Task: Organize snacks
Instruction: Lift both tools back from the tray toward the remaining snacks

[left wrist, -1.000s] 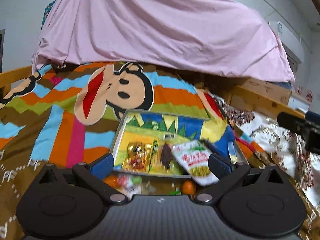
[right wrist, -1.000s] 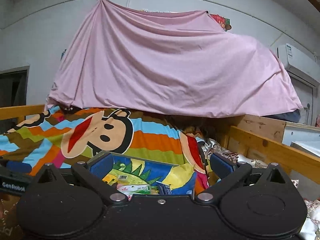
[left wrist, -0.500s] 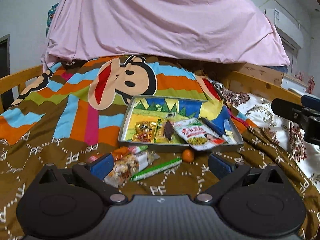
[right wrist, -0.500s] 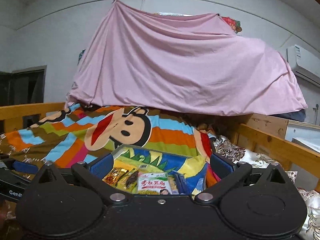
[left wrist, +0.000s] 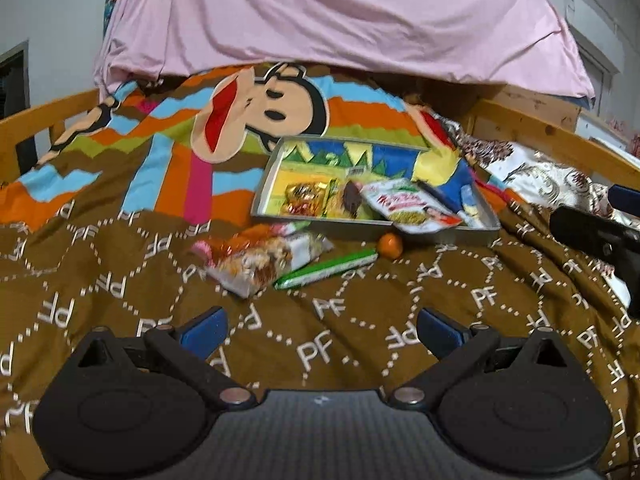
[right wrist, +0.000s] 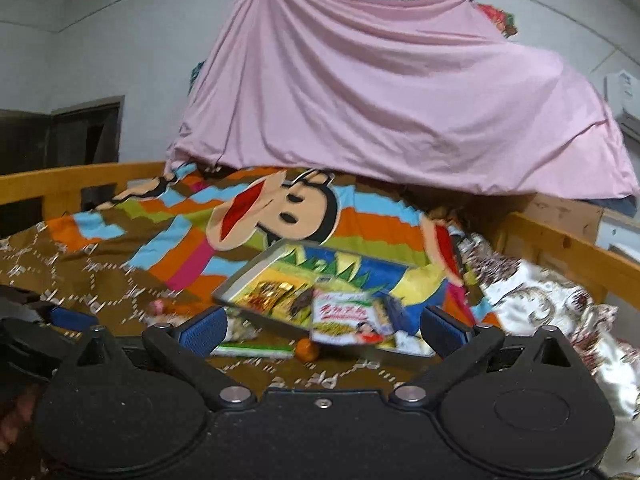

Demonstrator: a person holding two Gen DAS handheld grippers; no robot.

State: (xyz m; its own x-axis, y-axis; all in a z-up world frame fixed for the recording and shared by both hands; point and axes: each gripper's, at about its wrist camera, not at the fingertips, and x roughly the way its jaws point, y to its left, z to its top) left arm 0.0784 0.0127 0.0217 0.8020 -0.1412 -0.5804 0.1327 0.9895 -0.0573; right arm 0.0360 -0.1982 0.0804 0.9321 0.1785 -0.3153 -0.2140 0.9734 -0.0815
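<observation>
A grey tray [left wrist: 440, 231] with a colourful printed bottom lies on the bed and holds a gold-wrapped candy [left wrist: 301, 197], a dark bar [left wrist: 352, 197] and a white-and-red snack bag [left wrist: 407, 208]. In front of it lie an orange-and-white snack packet [left wrist: 260, 258], a green stick pack [left wrist: 326, 269] and a small orange fruit [left wrist: 390, 245]. My left gripper [left wrist: 322, 330] hangs open and empty over the brown blanket, short of these snacks. My right gripper [right wrist: 324, 330] is open and empty too, facing the tray [right wrist: 232, 286], the snack bag [right wrist: 343, 318] and the orange fruit [right wrist: 307, 349].
The brown patterned blanket [left wrist: 120, 300] with a cartoon monkey covers the bed. Wooden rails [left wrist: 48, 116] run along both sides. A pink sheet [left wrist: 340, 12] hangs across the back. A floral quilt [left wrist: 560, 178] lies to the right, where the right gripper's body [left wrist: 592, 236] shows.
Both grippers have pulled back and risen from the tray, so the loose snacks in front of it have come into view. Both stay open and empty.
</observation>
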